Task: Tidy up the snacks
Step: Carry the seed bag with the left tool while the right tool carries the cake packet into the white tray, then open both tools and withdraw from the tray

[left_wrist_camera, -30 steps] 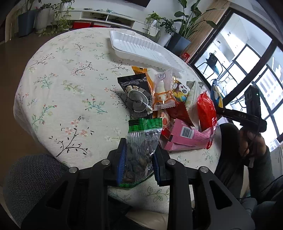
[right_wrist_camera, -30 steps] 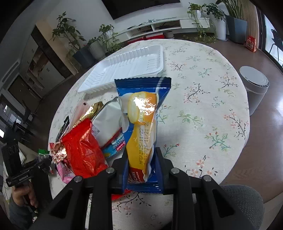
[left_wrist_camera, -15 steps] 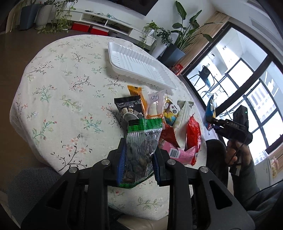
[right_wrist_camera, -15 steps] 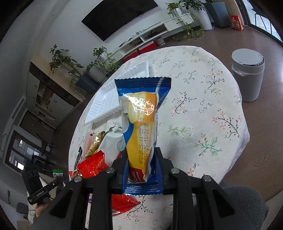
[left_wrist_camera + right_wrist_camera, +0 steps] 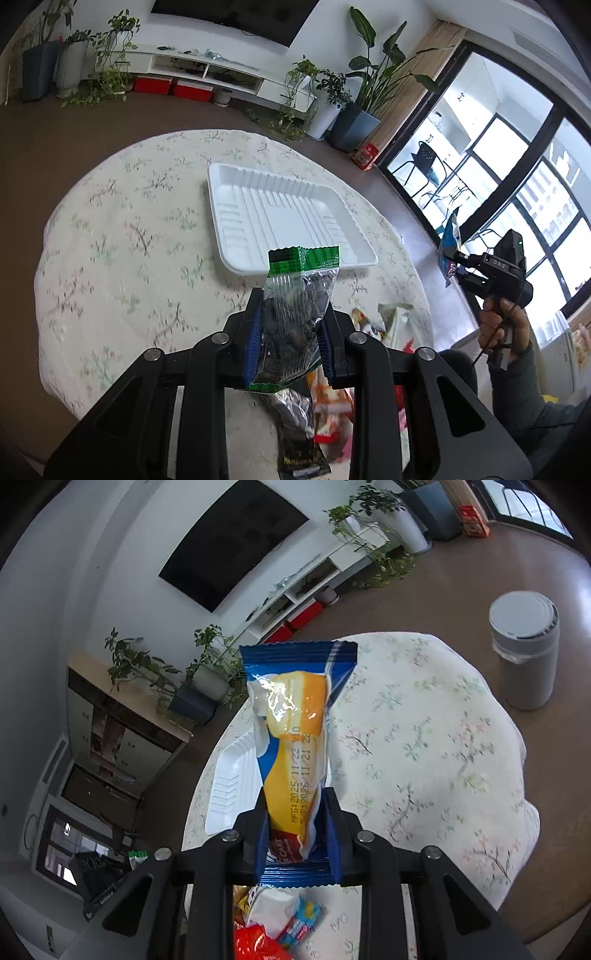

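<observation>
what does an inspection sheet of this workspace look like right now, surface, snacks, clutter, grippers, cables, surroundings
surface: round table under a floral cloth
job's things: empty white tray on the table; green-topped clear snack bag and blue-and-orange snack pack, both held above it
clutter: pile of snack packets at the near table edge
grippers: left gripper shut on the green-topped bag; right gripper shut on the blue-and-orange pack
cables: thin cord hangs beneath the person's right hand
surroundings: potted plants, wall TV, low white shelf, grey bin, large windows
</observation>
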`<act>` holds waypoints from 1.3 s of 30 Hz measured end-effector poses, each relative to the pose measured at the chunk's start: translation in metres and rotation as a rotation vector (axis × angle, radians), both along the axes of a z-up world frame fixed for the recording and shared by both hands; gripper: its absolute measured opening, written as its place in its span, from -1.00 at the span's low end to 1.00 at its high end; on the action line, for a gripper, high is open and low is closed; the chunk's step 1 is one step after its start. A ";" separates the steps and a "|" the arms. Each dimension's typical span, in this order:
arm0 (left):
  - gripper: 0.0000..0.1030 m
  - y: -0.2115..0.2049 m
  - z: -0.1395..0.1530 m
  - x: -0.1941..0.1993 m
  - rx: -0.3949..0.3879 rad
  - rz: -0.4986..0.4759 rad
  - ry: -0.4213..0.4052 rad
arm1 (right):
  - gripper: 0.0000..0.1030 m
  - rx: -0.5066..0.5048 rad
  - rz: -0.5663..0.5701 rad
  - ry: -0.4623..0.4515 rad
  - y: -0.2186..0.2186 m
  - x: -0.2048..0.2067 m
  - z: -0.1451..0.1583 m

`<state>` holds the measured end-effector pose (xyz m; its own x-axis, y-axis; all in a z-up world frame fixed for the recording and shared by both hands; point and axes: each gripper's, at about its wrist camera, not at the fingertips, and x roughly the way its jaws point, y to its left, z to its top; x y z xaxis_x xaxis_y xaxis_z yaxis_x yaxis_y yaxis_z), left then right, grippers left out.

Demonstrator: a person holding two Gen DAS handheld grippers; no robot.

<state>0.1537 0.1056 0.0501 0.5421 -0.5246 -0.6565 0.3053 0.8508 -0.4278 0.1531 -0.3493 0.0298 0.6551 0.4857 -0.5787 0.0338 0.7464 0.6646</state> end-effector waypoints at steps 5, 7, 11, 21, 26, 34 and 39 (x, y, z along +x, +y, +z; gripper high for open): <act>-0.53 -0.032 0.013 0.073 0.101 -0.020 0.033 | -0.45 -0.143 0.131 0.010 0.051 0.061 0.014; -0.52 -0.045 0.013 0.101 0.138 -0.022 0.038 | -0.45 -0.206 0.177 0.035 0.071 0.085 0.013; -0.52 -0.070 0.000 0.150 0.199 -0.022 0.086 | -0.45 -0.327 0.280 0.109 0.109 0.120 -0.006; -0.50 -0.103 -0.084 0.198 0.369 -0.030 0.189 | -0.45 -0.485 0.334 0.221 0.134 0.167 -0.062; -0.48 -0.105 -0.103 0.203 0.404 -0.021 0.203 | -0.44 -0.517 0.337 0.248 0.139 0.173 -0.080; -0.02 -0.111 -0.110 0.204 0.440 -0.017 0.173 | -0.33 -0.536 0.328 0.236 0.144 0.171 -0.079; 0.26 -0.114 -0.105 0.201 0.416 -0.019 0.159 | -0.15 -0.547 0.324 0.220 0.144 0.167 -0.075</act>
